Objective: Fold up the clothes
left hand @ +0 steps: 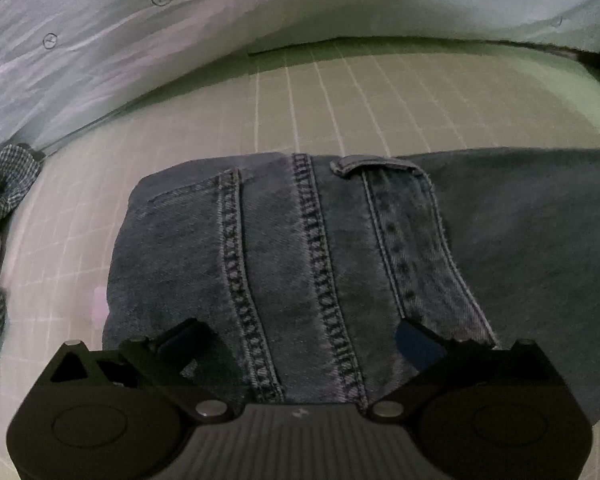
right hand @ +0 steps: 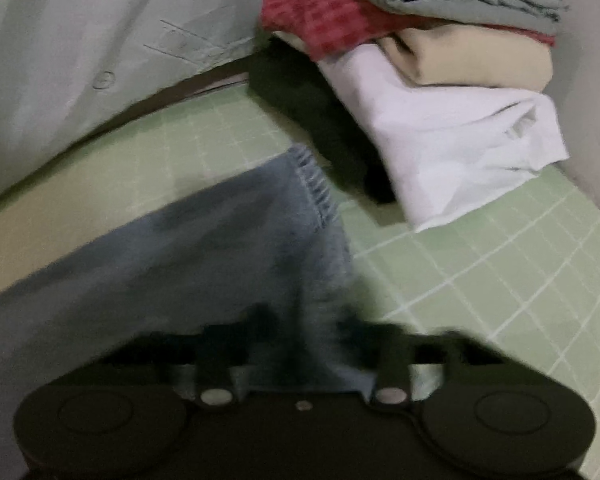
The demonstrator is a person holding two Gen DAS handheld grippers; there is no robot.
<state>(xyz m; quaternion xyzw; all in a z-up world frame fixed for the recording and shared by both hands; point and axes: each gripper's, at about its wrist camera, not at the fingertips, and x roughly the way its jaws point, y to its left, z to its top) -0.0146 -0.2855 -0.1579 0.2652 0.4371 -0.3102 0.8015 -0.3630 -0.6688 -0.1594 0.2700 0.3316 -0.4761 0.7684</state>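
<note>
The jeans (left hand: 300, 264) are straddled by the left gripper (left hand: 300, 340), fingers spread; the right gripper (right hand: 304, 332) is blurred, its grip unclear. A clothes stack (right hand: 452, 80) sits just beyond, a striped garment (left hand: 0, 216) to the left.

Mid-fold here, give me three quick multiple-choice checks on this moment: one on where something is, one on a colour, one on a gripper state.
1. Where is the stack of folded clothes?
A. On the green grid mat, beyond the jeans
B. Under the jeans
C. Between the left gripper's fingers

2. What colour is the lowest visible garment in the stack?
A. Red
B. White
C. Black

3. How is the left gripper set?
A. Shut on a sock
B. Out of view
C. Open over the jeans

Answers:
1 A: the right wrist view shows the stack resting on the mat past the denim.
2 B: the white garment lies beneath the beige, red and grey ones.
3 C: its fingers stand wide apart with denim seams between them.
</note>
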